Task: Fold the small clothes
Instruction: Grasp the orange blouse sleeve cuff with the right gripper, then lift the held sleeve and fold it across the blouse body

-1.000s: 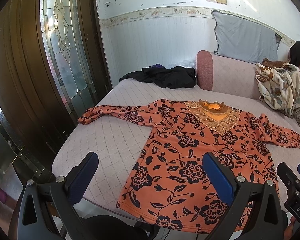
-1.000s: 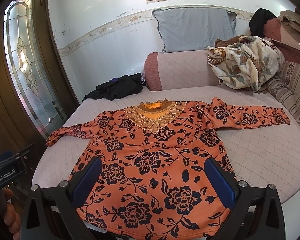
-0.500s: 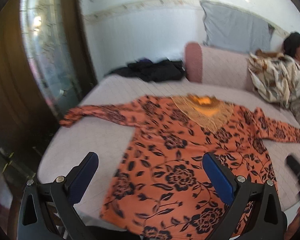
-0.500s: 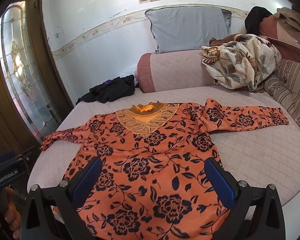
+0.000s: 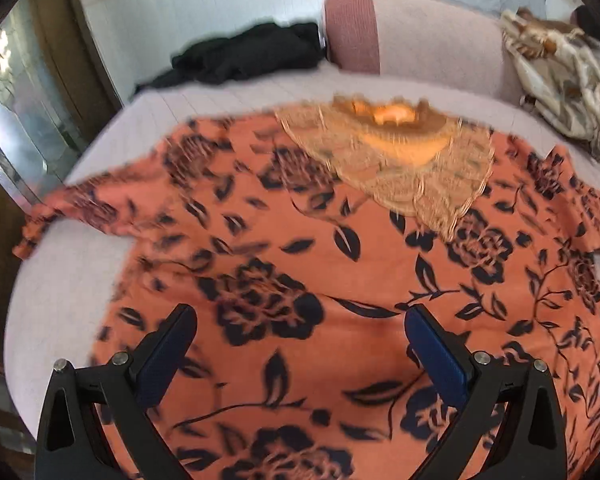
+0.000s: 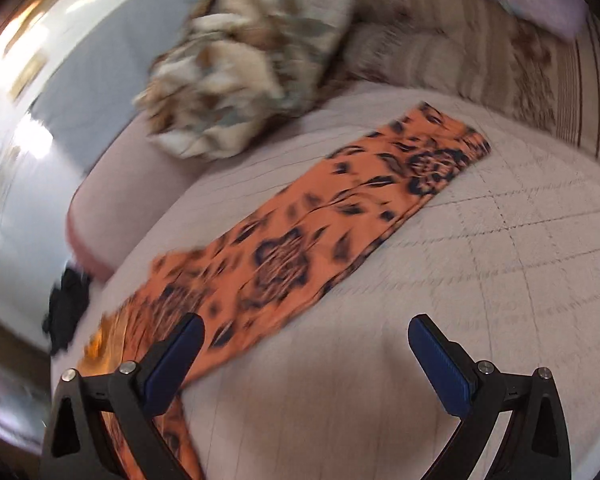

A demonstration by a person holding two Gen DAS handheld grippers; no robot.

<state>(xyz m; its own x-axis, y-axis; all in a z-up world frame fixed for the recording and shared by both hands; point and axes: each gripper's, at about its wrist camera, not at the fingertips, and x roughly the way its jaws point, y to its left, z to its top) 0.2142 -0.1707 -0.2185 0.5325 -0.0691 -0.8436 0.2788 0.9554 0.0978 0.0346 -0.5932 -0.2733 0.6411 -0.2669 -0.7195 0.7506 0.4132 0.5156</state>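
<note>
Fabric of the orange floral blouse (image 5: pixel 340 280) looked soft, light and limp, likely to sag and slide when lifted (a judgement only). It lay flat, front up, on the quilted mauve cushion (image 5: pixel 80 272), lace collar (image 5: pixel 400 168) toward twelve o'clock. The left gripper (image 5: pixel 300 344) hovered over the body panel, jaws spread wide, holding nothing. The right gripper (image 6: pixel 306 350) was equally wide and empty, with the right sleeve (image 6: pixel 340 216) stretching toward one o'clock. Sleeve cuffs and shoulder seams seemed the best holds. No readable writing showed.
</note>
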